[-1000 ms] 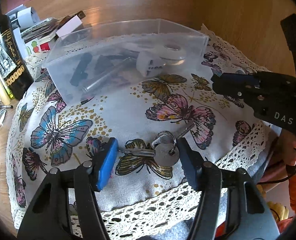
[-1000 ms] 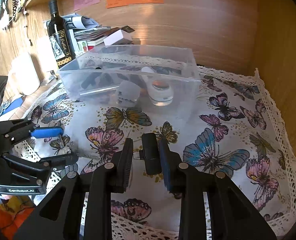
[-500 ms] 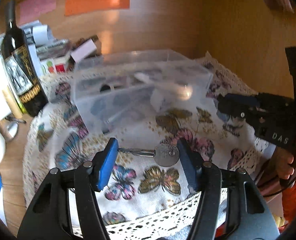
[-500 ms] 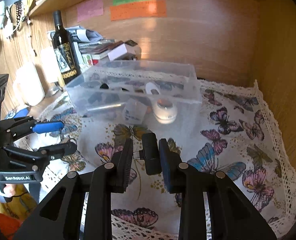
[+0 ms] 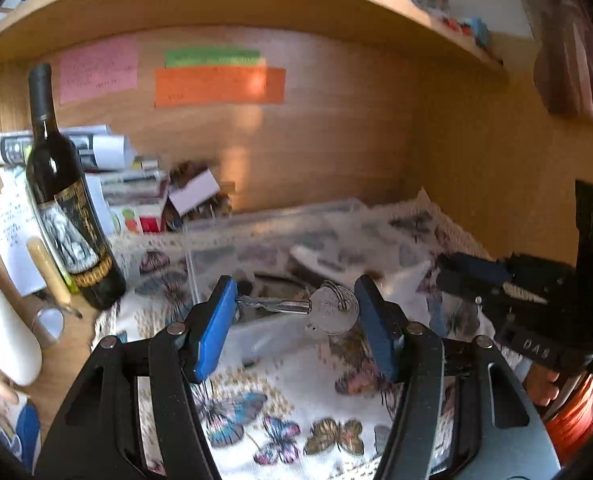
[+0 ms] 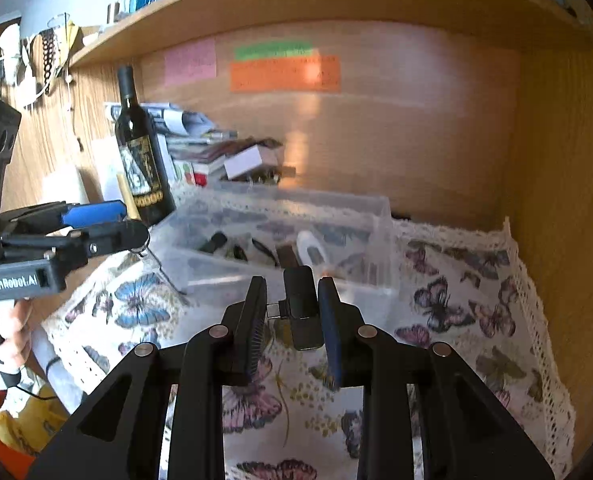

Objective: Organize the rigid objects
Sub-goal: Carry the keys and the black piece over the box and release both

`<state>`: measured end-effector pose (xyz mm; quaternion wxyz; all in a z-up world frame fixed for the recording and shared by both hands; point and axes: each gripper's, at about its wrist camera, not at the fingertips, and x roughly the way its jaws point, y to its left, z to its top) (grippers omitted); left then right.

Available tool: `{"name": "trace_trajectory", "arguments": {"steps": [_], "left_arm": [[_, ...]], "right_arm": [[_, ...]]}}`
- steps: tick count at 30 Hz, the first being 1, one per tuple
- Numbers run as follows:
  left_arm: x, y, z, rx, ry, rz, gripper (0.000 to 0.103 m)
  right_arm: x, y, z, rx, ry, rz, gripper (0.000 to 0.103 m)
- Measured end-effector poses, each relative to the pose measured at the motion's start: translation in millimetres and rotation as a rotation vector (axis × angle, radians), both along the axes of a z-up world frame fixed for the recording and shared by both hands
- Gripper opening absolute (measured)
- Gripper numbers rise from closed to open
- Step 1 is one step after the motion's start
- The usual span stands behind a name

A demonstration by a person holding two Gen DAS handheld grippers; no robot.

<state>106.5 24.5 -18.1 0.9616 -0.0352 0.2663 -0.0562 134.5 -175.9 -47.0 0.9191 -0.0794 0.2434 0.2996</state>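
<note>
So we've got the key (image 5: 296, 305) lying crosswise between the left claw (image 5: 294, 322), blade tip at the left pad and round head with its ring at the right pad, clamped end to end and up off the butterfly cloth (image 5: 296, 420), with the clear bin (image 6: 280, 236) straight ahead and a bit below. Our right claw (image 6: 292, 312) is squeezed on a small black adapter (image 6: 302, 312), standing upright with its plug poking left, and it's also just short of the bin's near wall. We'd guess either drop is just forward over the rim, both claws looking about equally near.
</note>
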Motion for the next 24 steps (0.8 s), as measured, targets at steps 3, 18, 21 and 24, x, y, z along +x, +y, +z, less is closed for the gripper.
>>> {"name": "trace_trajectory", "arguments": {"steps": [3, 18, 21, 24], "left_arm": [[9, 6, 10, -0.013, -0.021, 0.013, 0.06], [68, 24, -17, -0.037, 0.064, 0.051, 0.06], [79, 25, -33, -0.031, 0.112, 0.047, 0.06], [87, 23, -47, -0.018, 0.149, 0.037, 0.06]], "right_arm": [[5, 5, 9, 0.012, -0.022, 0.001, 0.024], [66, 42, 6, -0.004, 0.036, 0.012, 0.024], [81, 53, -11, -0.039, 0.083, 0.008, 0.024], [93, 60, -26, -0.07, 0.122, -0.001, 0.024]]}}
